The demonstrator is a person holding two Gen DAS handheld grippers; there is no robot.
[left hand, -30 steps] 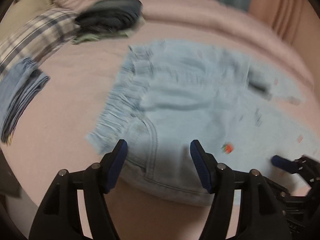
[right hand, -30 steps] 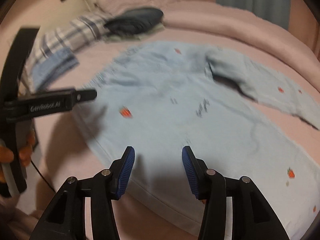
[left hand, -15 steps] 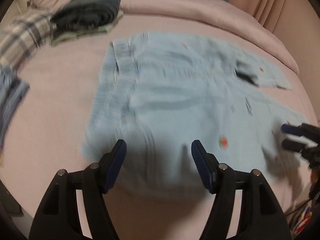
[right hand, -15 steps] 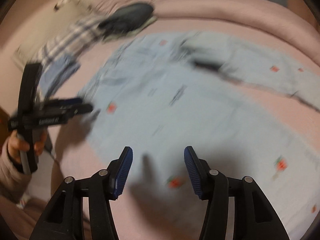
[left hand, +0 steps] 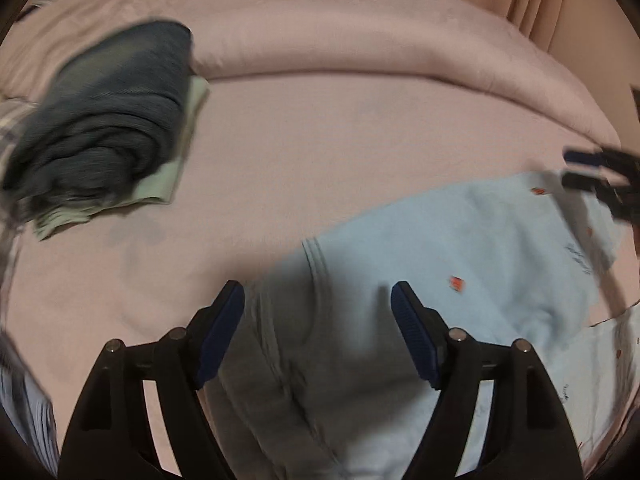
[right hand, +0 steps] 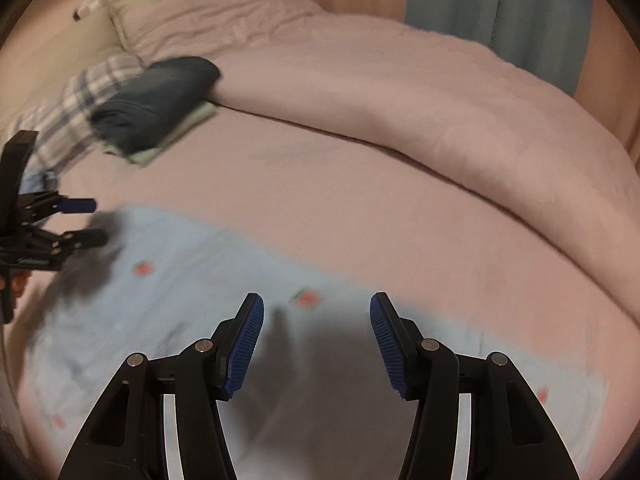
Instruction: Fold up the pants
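Pants (left hand: 500, 248) in pale blue lay spread flat on the pink bed (left hand: 320, 140), beneath both claws, likely so an edge could be picked up for a fold. The left gripper (left hand: 318, 320) had just been opening, nothing between its jaws; the right gripper (right hand: 316, 340) hovered released and empty too.

One pair of light blue pants (left hand: 500, 240), two grippers, left (left hand: 318, 312) and right (right hand: 316, 332), one dark folded garment (left hand: 104, 120), one pink duvet (right hand: 400, 92)
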